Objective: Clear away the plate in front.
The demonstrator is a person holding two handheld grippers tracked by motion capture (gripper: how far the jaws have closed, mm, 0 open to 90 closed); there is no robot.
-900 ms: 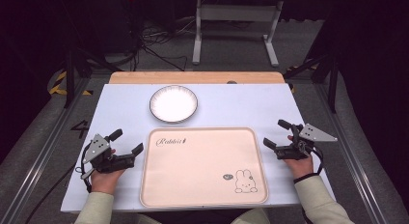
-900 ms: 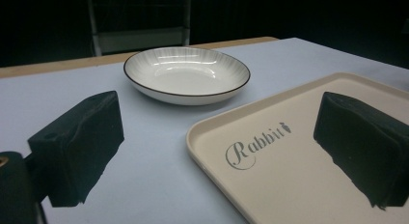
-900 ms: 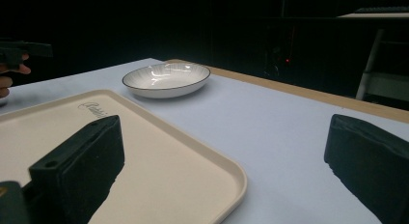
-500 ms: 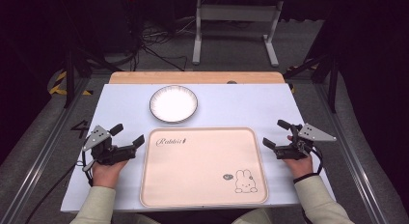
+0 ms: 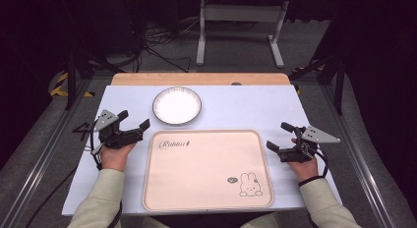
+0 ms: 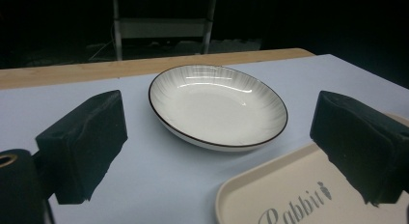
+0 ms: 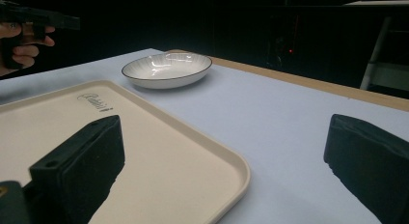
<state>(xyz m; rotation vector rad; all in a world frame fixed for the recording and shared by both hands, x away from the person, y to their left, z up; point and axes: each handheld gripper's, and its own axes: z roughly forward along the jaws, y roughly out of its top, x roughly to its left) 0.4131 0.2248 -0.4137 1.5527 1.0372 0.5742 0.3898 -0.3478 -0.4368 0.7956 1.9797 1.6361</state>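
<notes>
left claw [image 5: 132,121] moved up toward plate [image 5: 176,105], wide open, empty.
right claw [image 5: 281,135] open beside tray [image 5: 206,203]; plate grasp looks next.

A pale blue table top [image 5: 246,107] edged by a wooden strip [image 5: 196,79] is surrounded by grey carpeted floor [image 5: 236,51], where a white metal frame [image 5: 238,14] and black cables [image 5: 157,39] are seen in dim light.

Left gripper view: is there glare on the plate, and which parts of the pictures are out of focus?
Left gripper view: bright streaks of glare on the plate, near jaws soft. Right gripper view: small glare on the plate, jaws blurred. High view: the plate is washed out white.
</notes>
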